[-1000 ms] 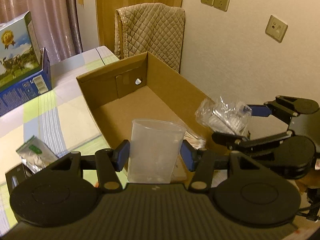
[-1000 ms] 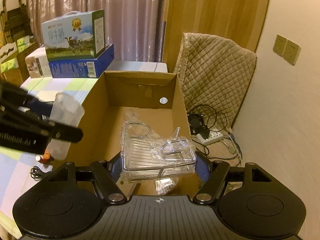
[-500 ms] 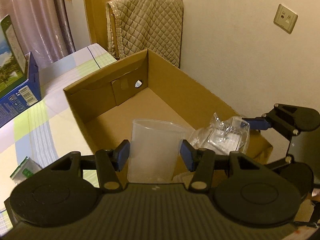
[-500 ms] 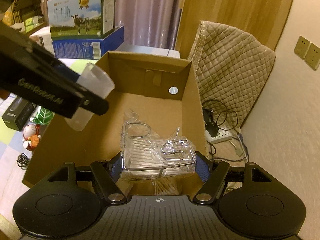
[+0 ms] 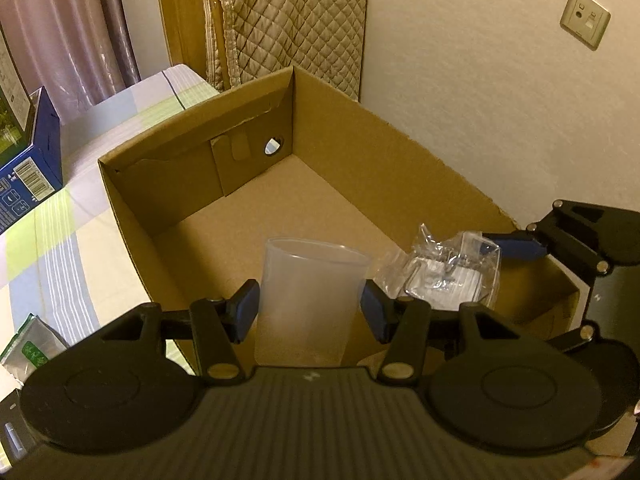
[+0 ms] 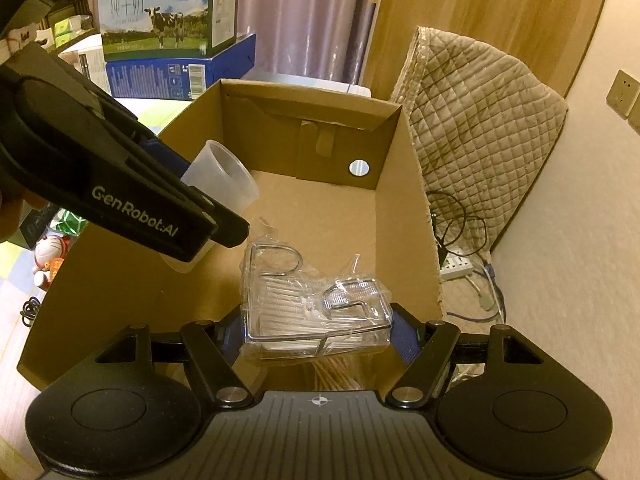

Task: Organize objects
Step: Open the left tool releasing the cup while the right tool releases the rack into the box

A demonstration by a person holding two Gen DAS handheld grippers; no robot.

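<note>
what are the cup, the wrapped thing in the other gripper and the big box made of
Cup: looks like frosted translucent plastic, since the box shows dimly through its matte wall.
Wrapped rack: seemingly thin shiny metal wire with a clear ribbed plastic part, sealed in crinkly glossy film; the exact mix is hard to tell.
Box: plain brown cardboard, matte, with rough cut edges and folded flaps.

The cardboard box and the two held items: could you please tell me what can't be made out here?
- Cardboard box near floor: both views, hidden behind the hand-held grippers' bodies.
- Plastic cup base: left wrist view, gripper body covers it; right wrist view, left hand-held gripper hides it.
- Wrapped wire rack: wrapping glare blurs its exact shape.
</note>
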